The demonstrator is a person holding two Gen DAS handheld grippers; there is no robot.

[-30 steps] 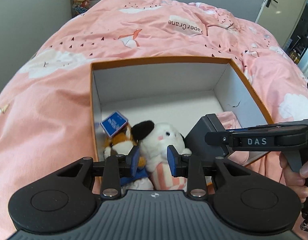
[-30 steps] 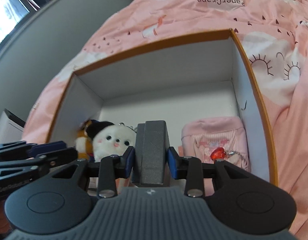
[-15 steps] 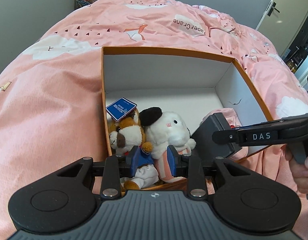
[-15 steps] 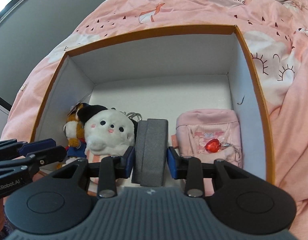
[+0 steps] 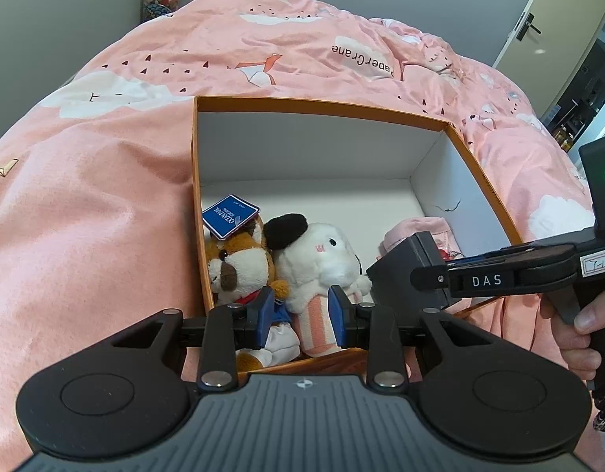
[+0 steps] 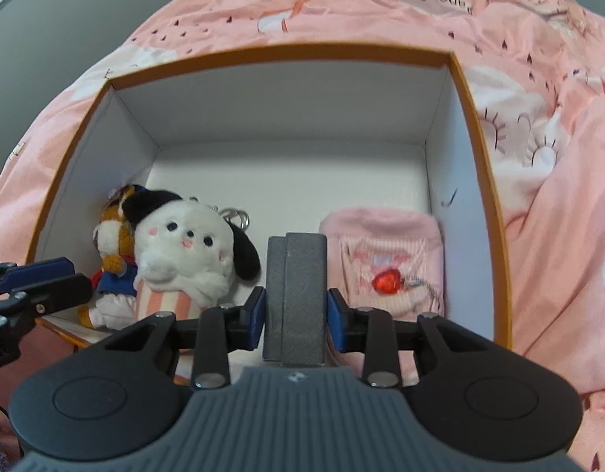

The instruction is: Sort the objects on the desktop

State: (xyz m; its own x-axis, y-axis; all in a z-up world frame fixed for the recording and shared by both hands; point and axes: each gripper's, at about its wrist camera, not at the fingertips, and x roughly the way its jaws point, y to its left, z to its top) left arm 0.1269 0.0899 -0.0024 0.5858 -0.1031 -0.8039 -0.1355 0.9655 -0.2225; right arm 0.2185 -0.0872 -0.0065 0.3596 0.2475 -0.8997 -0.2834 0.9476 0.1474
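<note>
An orange-rimmed white box lies on a pink quilt. A brown dog plush with a blue tag and a white plush with black ears sit in its near left corner, and a pink pouch with a red heart charm lies at the right. My right gripper is closing on an upright grey case, both blue pads pressed to its sides, between the white plush and the pouch. My left gripper hovers open over the box's near edge, holding nothing.
The pink quilt covers the bed on every side of the box. The back half of the box floor is bare. A person's hand grips the right tool's handle. A door stands far right.
The right gripper has tipped further down with the grey case, which now sits lower between the white plush and the pouch. The left view has shifted slightly; its jaws keep the same gap.
</note>
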